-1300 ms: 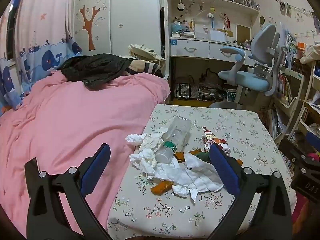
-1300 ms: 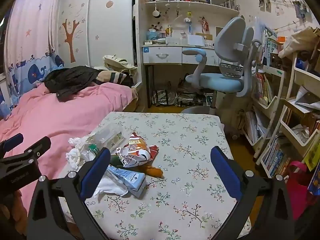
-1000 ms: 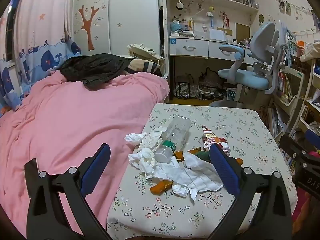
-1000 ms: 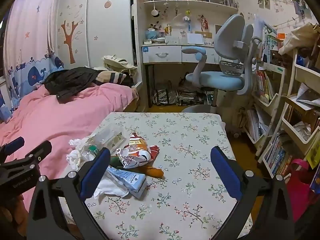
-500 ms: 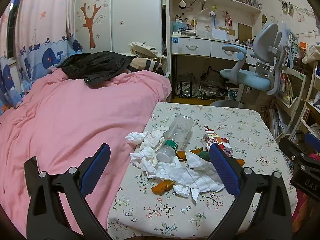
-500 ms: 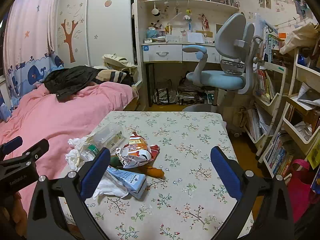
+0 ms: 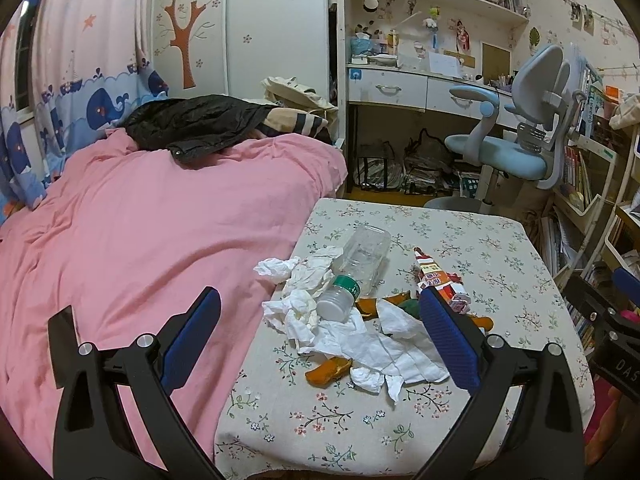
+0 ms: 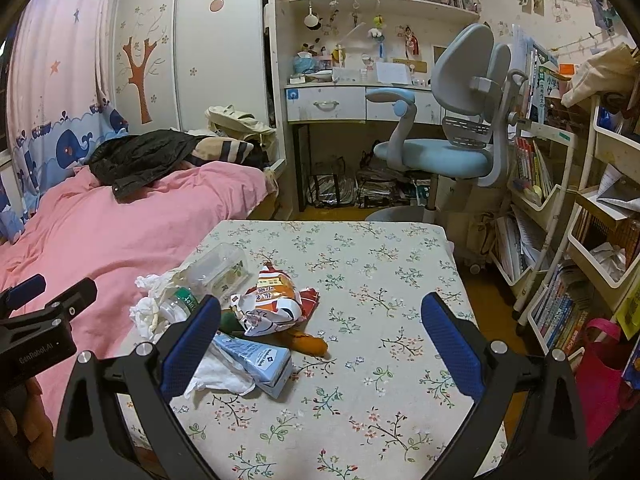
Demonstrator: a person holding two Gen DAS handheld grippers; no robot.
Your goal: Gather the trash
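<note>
Trash pile sits on the floral-cloth bench [image 8: 384, 280], at its edge nearest the pink bed [image 7: 140, 240]. L gripper [image 7: 320, 332] and R gripper [image 8: 320, 336]: jaws wide, holding nothing, both hovering short of the pile.

Handling, est.:
- Clear plastic bottle [image 7: 360, 264], green neck band, white cap, lies on its side. Looks empty, so light; thin wall will dent, round body can roll or slip. Take across mid-body or at neck, jaws square to axis.
- Crumpled tissues [image 7: 304, 304] and flat white paper [image 7: 384, 344]: v. light, soft, no stiffness. Pinch a raised fold; expect adjacent pcs to drag along.
- Snack wrapper [image 8: 276, 300]: light, crinkly, slick film. Grip a bunched ridge.
- Blue-white carton [image 8: 256, 356]: light, semi-stiff. Grip across narrow faces.
- Orange peel scraps [image 7: 328, 368]: small, low to cloth, limp. Hardest pick, approx. flat approach needed.

Vs earlier frames: pile layout unchanged, nothing picked. Both jaws at same wide opening. Cams show only slight view drift; no real approach to trash yet
</note>
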